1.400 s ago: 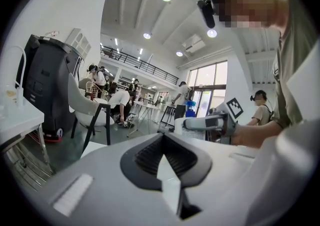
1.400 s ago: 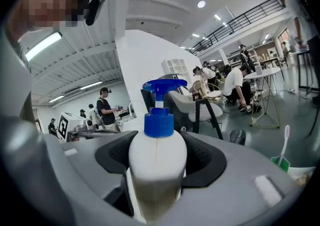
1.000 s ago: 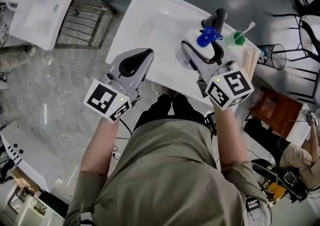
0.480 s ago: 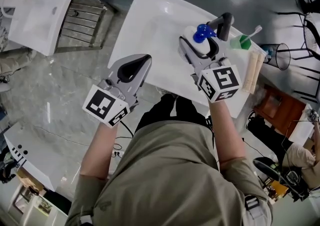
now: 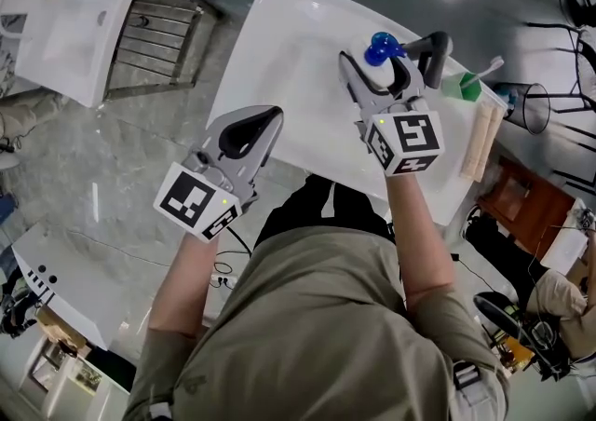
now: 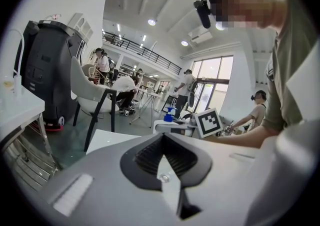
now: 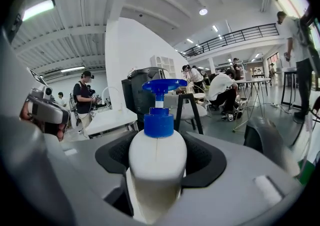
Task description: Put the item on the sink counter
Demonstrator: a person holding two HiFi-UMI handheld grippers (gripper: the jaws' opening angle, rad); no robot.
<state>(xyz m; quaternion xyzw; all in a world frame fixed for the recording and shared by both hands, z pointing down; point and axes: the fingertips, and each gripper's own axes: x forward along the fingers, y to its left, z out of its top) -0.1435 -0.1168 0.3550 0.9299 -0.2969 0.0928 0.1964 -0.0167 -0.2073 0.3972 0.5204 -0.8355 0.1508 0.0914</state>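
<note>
A white pump bottle [image 7: 157,162] with a blue pump head [image 5: 380,47] stands upright between the jaws of my right gripper [image 5: 378,70], which is shut on its body. In the head view it hangs over the back right of the white sink counter [image 5: 279,37], just left of the dark faucet [image 5: 431,47]. My left gripper [image 5: 264,119] is shut with nothing in it, at the counter's front left edge. In the left gripper view its jaws [image 6: 162,162] meet, and the bottle shows far off.
A green cup [image 5: 461,86] with a toothbrush and a beige rolled cloth [image 5: 480,138] sit on the counter's right end. A wire bin [image 5: 538,107] stands beyond. Another white basin [image 5: 70,14] on a metal rack [image 5: 149,23] is at the far left.
My right gripper has carried the bottle away from me and to the right, closer to the faucet. The left gripper has barely moved.
</note>
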